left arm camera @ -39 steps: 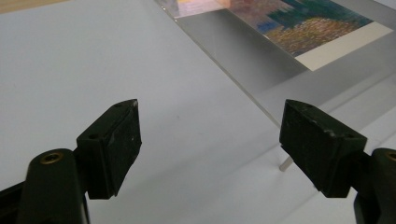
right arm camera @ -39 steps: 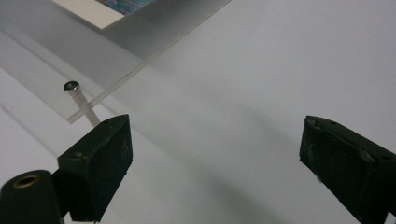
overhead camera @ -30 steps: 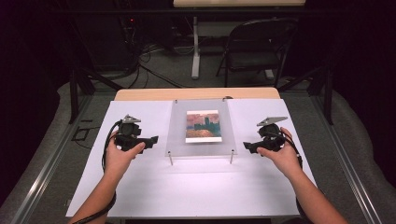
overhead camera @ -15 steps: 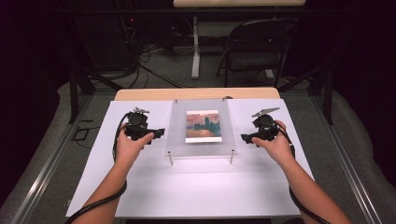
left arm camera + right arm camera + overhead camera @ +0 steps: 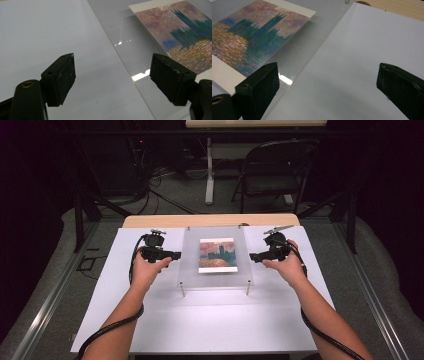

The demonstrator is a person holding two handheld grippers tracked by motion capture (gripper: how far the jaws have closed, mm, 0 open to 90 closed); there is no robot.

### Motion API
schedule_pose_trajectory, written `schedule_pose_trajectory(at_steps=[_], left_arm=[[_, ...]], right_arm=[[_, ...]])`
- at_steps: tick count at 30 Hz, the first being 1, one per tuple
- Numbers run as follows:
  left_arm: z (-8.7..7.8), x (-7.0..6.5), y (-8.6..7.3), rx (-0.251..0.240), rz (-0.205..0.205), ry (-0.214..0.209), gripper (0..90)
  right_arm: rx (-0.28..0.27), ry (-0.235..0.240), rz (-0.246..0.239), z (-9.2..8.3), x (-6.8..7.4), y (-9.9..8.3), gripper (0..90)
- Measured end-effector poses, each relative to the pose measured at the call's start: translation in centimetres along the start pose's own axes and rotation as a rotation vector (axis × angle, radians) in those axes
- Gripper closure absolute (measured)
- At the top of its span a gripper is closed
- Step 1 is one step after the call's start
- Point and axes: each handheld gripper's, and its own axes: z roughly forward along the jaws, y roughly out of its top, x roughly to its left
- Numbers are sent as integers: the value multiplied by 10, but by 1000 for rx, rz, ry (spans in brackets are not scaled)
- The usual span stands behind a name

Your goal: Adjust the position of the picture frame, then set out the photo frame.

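No legible text, label, brand, number or sign on anything.

Two handheld grippers, left gripper [image 5: 176, 255] and right gripper [image 5: 253, 257]; one clear acrylic panel [image 5: 190, 262] on four standoff posts; one painting print [image 5: 217, 255]; one folding chair [image 5: 272, 170].

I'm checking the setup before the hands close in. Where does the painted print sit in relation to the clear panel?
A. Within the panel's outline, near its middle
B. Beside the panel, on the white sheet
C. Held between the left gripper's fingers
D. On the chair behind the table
A: in the high view the print lies inside the outline of the clear panel, with clear margin on every side.
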Motion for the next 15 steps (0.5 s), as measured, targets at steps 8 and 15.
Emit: schedule_pose_trajectory(at_steps=[8, 15], left_arm=[[7, -4, 13, 9, -21, 1, 212], [16, -6, 20, 18, -42, -6, 216]], right_arm=[[-5, -1, -21, 9, 9, 12, 150], [9, 9, 1, 17, 11, 19, 172]])
